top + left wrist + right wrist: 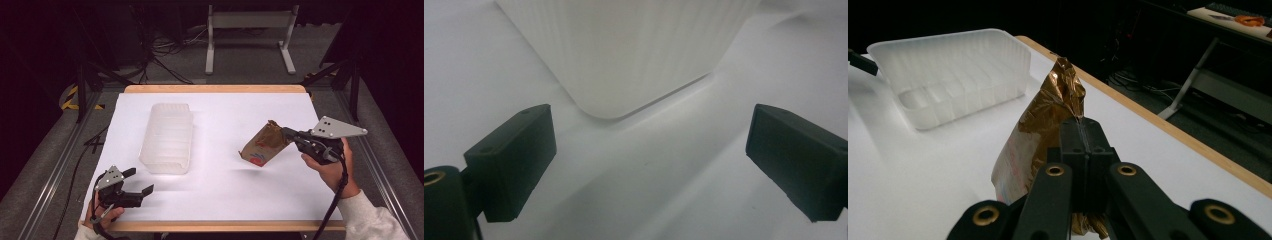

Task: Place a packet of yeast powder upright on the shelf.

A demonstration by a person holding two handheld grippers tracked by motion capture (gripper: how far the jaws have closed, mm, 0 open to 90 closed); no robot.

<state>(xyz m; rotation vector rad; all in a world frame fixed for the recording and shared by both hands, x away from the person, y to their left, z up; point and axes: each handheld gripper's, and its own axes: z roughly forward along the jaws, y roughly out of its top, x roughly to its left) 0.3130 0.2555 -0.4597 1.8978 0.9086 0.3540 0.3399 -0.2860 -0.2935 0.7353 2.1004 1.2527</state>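
A brown crinkled snack bag [265, 144] with a red print hangs tilted just above the white table top, at the right. My right gripper [289, 134] is shut on its upper end; in the right gripper view the jaws meet on the bag [1048, 125] at the gripper's tip [1083, 131]. A translucent white plastic tub [167, 137] stands at the centre left, and its ribbed corner [624, 55] lies just ahead of my left gripper [649, 150]. That left gripper [141, 181] rests open near the front left edge, nothing between its fingers.
A white sheet [225, 190] covers the wooden table. Beyond the far edge stand a white table frame [250, 35] and loose cables on the floor. Metal rails run along both sides of the table.
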